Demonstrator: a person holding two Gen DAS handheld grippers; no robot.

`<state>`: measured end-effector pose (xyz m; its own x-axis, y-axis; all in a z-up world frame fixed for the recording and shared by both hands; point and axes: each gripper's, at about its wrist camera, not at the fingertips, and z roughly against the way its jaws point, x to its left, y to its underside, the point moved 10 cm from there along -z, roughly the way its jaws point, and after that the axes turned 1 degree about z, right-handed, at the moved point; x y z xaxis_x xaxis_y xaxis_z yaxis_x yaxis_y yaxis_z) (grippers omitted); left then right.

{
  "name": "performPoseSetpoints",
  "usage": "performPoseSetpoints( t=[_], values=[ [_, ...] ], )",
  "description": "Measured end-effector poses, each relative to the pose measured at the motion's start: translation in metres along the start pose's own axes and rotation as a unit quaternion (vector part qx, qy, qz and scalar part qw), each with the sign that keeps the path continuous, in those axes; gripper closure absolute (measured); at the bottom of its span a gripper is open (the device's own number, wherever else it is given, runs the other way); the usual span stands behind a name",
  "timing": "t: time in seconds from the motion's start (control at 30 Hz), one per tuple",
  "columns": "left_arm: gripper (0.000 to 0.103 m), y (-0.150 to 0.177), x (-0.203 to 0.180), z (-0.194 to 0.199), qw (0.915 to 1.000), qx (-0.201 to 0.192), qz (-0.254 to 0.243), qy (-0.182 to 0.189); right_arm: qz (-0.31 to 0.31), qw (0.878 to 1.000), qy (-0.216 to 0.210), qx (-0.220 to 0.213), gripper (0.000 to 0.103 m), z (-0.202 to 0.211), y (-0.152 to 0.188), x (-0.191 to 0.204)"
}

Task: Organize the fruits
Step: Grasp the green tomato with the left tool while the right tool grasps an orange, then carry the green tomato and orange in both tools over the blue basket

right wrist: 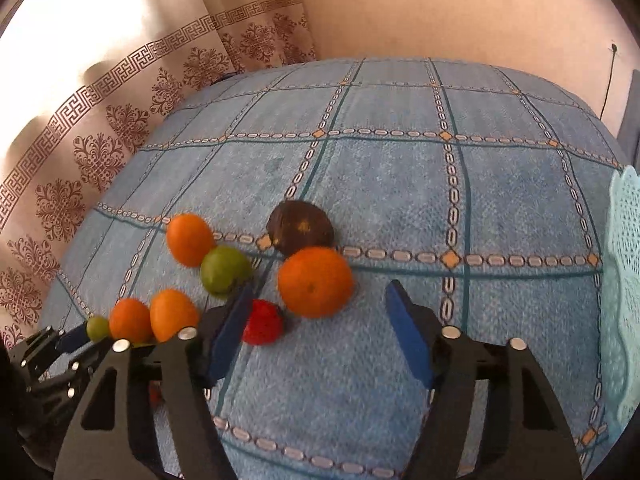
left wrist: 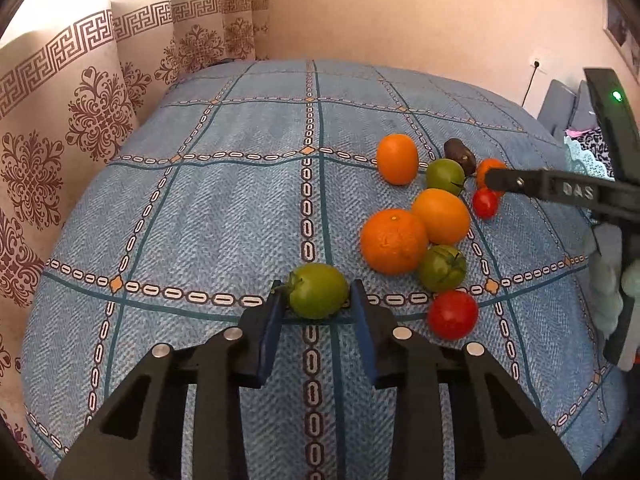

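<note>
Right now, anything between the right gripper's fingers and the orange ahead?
No: the right wrist view shows bare tablecloth between the right gripper and the orange.
</note>
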<state>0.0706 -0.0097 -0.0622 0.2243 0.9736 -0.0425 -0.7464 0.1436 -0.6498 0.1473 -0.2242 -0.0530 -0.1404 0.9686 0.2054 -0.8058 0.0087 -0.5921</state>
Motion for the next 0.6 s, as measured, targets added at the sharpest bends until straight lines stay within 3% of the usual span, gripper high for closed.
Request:
performPoseSetpoints(
  t=[0.13, 0.37, 0.6],
  values=[
    [0.07, 0.0, -0.001, 0.001, 1.0, -0.001, 0.002, 0.002, 0.0, 1.0, -0.001, 0.004, 0.048, -0.006, -0.007, 0.0],
    [0.07, -0.001, 0.0, 0.003, 1.0, 0.0, 0.005, 0.003, 0.001, 1.0, -0.007, 0.012, 0.049, -0.012, -0.009, 0.006],
    [0.07, -0.002, -0.003, 0.006, 1.0, -0.003, 0.007, 0.004, -0.008, 1.0, -0.016, 0.014, 0.062, -0.013, -0.009, 0.004]
  ],
)
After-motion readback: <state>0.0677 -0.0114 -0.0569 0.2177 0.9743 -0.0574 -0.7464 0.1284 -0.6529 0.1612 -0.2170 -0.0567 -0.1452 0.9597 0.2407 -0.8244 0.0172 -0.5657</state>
